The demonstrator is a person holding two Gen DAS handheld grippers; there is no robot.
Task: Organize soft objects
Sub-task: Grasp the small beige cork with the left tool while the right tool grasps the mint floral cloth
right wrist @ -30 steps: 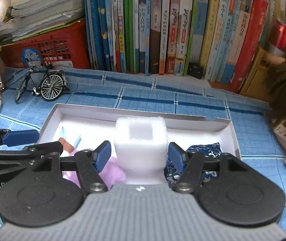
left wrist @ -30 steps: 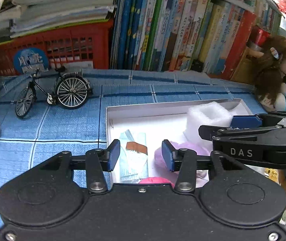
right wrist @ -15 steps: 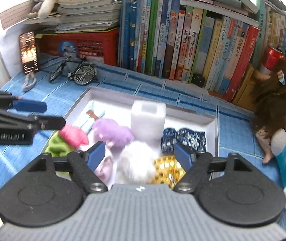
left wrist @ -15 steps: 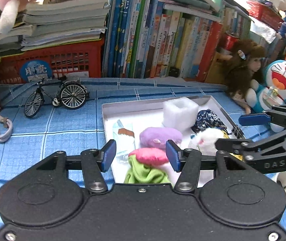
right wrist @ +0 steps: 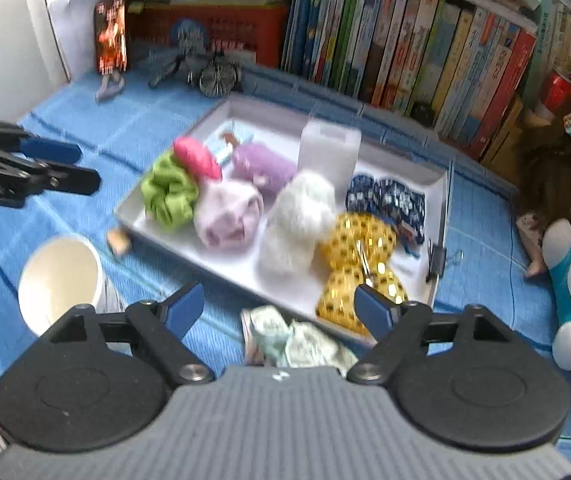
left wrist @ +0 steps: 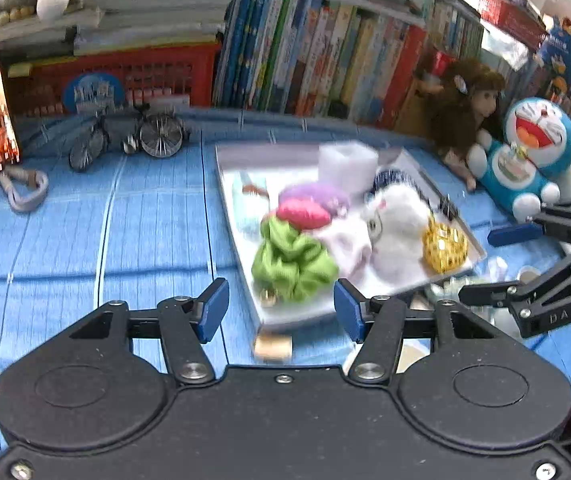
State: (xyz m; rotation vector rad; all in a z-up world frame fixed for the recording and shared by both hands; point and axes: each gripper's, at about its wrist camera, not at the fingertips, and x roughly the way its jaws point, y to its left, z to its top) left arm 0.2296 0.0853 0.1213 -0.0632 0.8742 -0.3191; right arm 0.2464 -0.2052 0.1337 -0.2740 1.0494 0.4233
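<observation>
both tools, left tool [left wrist: 281, 312] and right tool [right wrist: 273, 306], hang wide open and empty. the soft toys sit crowded in the white tray [right wrist: 441, 184]. a careless reach might drag the gold pouch [right wrist: 359, 264] over the rim. only the right view shows the paper cup [right wrist: 59, 276] and crumpled cloth [right wrist: 297, 342].
</observation>
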